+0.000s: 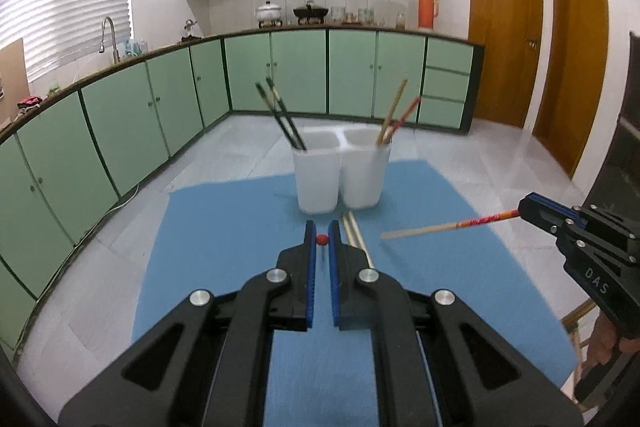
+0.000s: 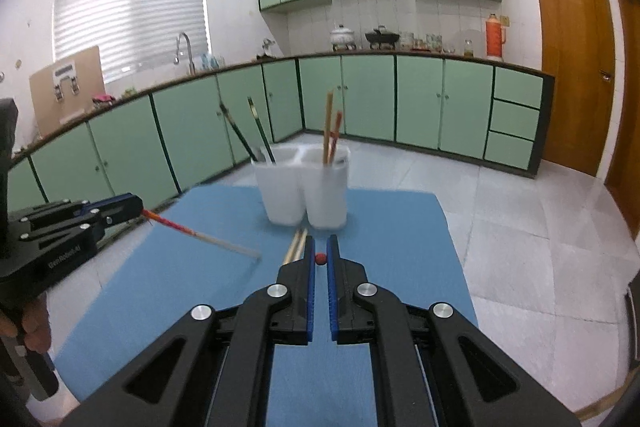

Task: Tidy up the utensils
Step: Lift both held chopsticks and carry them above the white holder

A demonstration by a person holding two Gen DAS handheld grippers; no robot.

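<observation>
A white two-compartment holder (image 1: 340, 171) (image 2: 306, 187) stands on a blue mat (image 1: 224, 227) (image 2: 384, 223). Its left cup holds two dark chopsticks (image 1: 280, 115) (image 2: 240, 133); its right cup holds two wooden ones, one red-ended (image 1: 396, 111) (image 2: 330, 129). Two plain chopsticks (image 1: 356, 233) (image 2: 296, 245) lie on the mat before the holder. My left gripper (image 1: 322, 239) (image 2: 136, 205) is shut on a red-ended chopstick, end-on as a red dot (image 1: 322, 239), full length in the right view (image 2: 200, 235). My right gripper (image 2: 320, 258) (image 1: 524, 207) is shut on another red-ended chopstick (image 1: 448, 227) (image 2: 320, 259).
Green kitchen cabinets (image 1: 140, 115) (image 2: 420, 99) run along the far walls with a sink tap (image 1: 108, 39) and pots (image 1: 270, 13) on the counter. Wooden doors (image 1: 504, 27) (image 2: 572, 59) are at the right. Grey tiled floor (image 2: 520, 227) surrounds the mat.
</observation>
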